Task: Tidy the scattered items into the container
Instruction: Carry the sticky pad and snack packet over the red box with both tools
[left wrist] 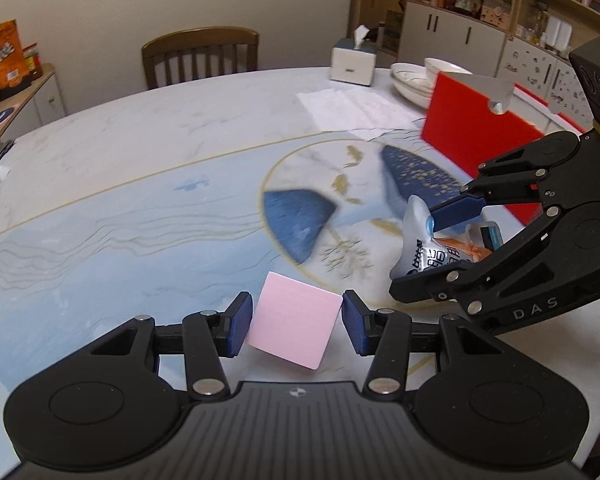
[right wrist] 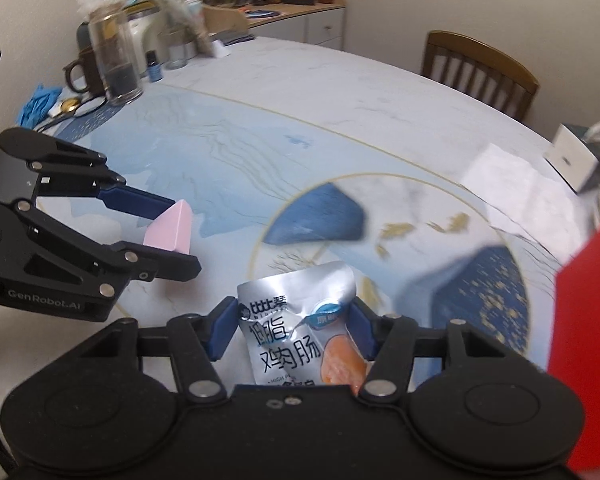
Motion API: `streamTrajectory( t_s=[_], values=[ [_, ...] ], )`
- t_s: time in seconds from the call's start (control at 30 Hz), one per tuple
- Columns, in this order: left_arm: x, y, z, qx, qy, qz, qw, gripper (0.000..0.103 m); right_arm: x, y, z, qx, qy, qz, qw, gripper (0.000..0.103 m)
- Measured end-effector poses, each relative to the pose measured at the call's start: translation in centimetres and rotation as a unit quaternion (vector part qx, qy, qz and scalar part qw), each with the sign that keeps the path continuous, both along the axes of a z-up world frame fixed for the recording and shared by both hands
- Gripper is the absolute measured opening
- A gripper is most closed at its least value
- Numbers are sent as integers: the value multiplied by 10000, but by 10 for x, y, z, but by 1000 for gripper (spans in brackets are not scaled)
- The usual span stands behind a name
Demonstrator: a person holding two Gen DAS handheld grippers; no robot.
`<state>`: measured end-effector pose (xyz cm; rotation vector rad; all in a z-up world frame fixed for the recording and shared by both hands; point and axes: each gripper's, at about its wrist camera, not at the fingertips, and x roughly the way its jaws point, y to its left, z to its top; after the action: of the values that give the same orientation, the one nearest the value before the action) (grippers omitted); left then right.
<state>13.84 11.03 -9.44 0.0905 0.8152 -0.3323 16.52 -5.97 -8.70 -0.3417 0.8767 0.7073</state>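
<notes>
Left wrist view, with the right wrist view as a cross-check. At the far left a wooden chair [left wrist: 200, 56] stands behind the marble-patterned tabletop [left wrist: 120, 184]. Your left tool [left wrist: 296, 322] is clenched on the pink block [left wrist: 294, 324], its blue pads [left wrist: 238, 324] pressing the block's two sides; the block sits tilted between them, above the near part of the tabletop. In the right wrist view the same tool [right wrist: 176, 236] enters from the left with the pink block [right wrist: 170, 228] between its fingers. To the right, your right tool [left wrist: 424, 248] grasps a silver snack pouch [left wrist: 428, 248], crumpled where the fingers meet it; from its own camera that tool [right wrist: 292, 330] shows the pouch [right wrist: 296, 320] pinched between both blue pads [right wrist: 222, 330], printed face toward the lens. Both items are held just beside each other over the blue-and-gold medallion at the tabletop's centre. Farther right, the red container [left wrist: 472, 136] stands at the tabletop's right side, near the right tool but apart from it. Beyond it lie stacked white dishes [left wrist: 416, 76] and a tissue box [left wrist: 352, 62].
</notes>
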Motion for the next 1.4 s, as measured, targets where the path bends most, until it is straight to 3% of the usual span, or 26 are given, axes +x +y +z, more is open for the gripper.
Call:
streamTrajectory(
  t_s=[0.8, 1.4],
  values=[
    [4, -131, 51, -295, -236, -982, 9945, 48, -28, -134, 57, 210, -237, -1005, 9944, 56],
    [23, -224, 88, -469, -558, -1358, 9881, 48, -10, -246, 98, 487, -540, -1705, 9827, 56]
  ],
)
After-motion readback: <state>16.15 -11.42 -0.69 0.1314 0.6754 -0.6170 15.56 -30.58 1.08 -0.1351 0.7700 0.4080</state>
